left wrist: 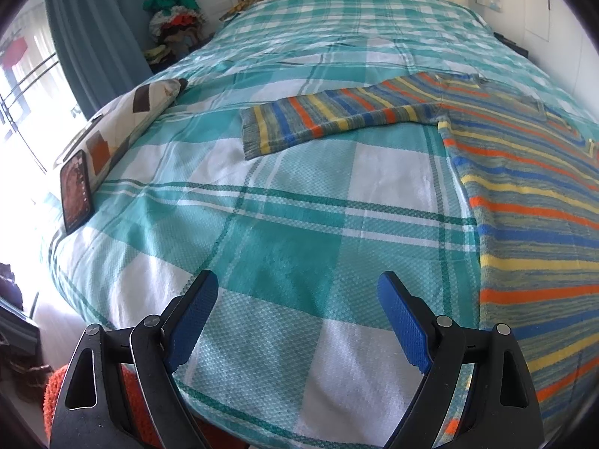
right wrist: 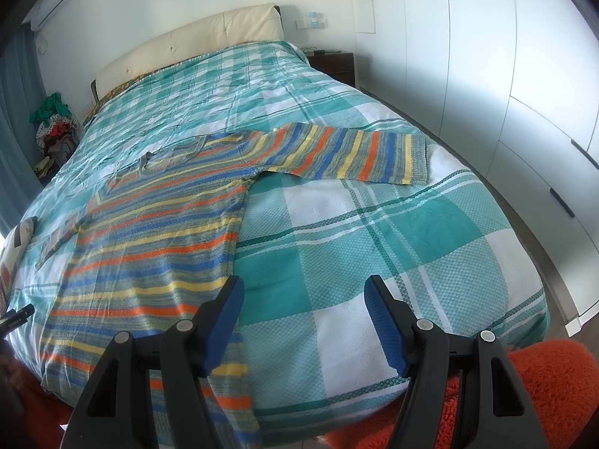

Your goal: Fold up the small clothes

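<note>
Sweater point(right wrist: 157, 224) lies flat on the bed point(right wrist: 337, 224), sleeves spread, unfolded; left tongs point(left wrist: 297, 318) and right tongs point(right wrist: 304, 321) gape empty.

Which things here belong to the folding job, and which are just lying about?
For the job: striped sweater, spread flat on the bed; left gripper and right gripper, both open, empty.

Lying about: phone, patterned pillow, clothes pile, orange rug.

Left gripper point(left wrist: 297, 292) jaws apart over teal plaid bedspread point(left wrist: 284, 232), striped sweater point(left wrist: 524, 194) spread flat at right, phone point(left wrist: 76, 191) leaning on patterned pillow point(left wrist: 123, 119) at left
</note>
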{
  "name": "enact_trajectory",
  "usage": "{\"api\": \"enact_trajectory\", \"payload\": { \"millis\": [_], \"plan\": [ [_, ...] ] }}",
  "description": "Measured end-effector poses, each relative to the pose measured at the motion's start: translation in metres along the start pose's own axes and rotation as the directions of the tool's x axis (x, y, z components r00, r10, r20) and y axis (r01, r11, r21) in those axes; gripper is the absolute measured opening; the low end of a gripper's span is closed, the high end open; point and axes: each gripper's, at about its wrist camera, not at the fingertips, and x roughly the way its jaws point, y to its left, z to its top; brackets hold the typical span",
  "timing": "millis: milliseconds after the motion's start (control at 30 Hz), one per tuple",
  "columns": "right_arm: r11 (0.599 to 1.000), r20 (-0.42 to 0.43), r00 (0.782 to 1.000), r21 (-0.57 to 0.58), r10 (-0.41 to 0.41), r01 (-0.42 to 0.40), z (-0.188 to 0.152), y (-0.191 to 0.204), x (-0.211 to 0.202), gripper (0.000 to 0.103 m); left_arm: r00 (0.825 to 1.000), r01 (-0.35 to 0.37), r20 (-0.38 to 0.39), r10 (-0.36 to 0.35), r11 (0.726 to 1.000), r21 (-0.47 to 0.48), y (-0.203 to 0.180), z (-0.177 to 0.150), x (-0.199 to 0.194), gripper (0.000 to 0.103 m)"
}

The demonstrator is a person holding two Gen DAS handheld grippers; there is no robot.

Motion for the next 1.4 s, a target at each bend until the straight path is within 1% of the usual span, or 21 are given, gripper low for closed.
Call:
{"api": "enact_trajectory", "payload": {
  "millis": [1000, 1100, 1200, 1267, 1333, 1400],
  "plan": [
    [1.000, -0.006, 1.000, -0.017, -0.002, 0.002, -0.002, 0.004, 0.002, 0.066, 1.000, -0.002, -0.003, 0.002, 1.000, -0.002, -0.002, 0.000, 0.000, 0.089],
    [0.998, 0.001, 0.999, -0.036, -0.045, 0.045, 0.000, 0.006, 0.003, 0.067, 1.000, 0.000, -0.005, 0.000, 1.000, -0.003, -0.004, -0.001, 0.001, 0.089],
    [0.988, 0.014, 0.991, -0.072, -0.134, 0.135, 0.000, 0.012, 0.002, 0.075, 1.000, 0.001, -0.009, -0.001, 1.000, -0.004, -0.004, -0.003, 0.004, 0.089],
    [0.983, 0.022, 0.987, -0.091, -0.157, 0.159, 0.000, 0.015, 0.001, 0.075, 1.000, 0.004, -0.014, -0.004, 1.000, -0.009, -0.004, -0.003, 0.006, 0.089],
    [0.979, 0.026, 0.985, -0.108, -0.169, 0.171, 0.001, 0.016, 0.000, 0.080, 1.000, 0.009, -0.022, -0.009, 1.000, -0.015, -0.003, -0.004, 0.008, 0.089],
    [0.977, 0.027, 0.984, -0.118, -0.175, 0.177, 0.001, 0.017, 0.001, 0.082, 0.999, 0.011, -0.030, -0.011, 1.000, -0.017, -0.003, -0.004, 0.010, 0.089]
  ]
}}
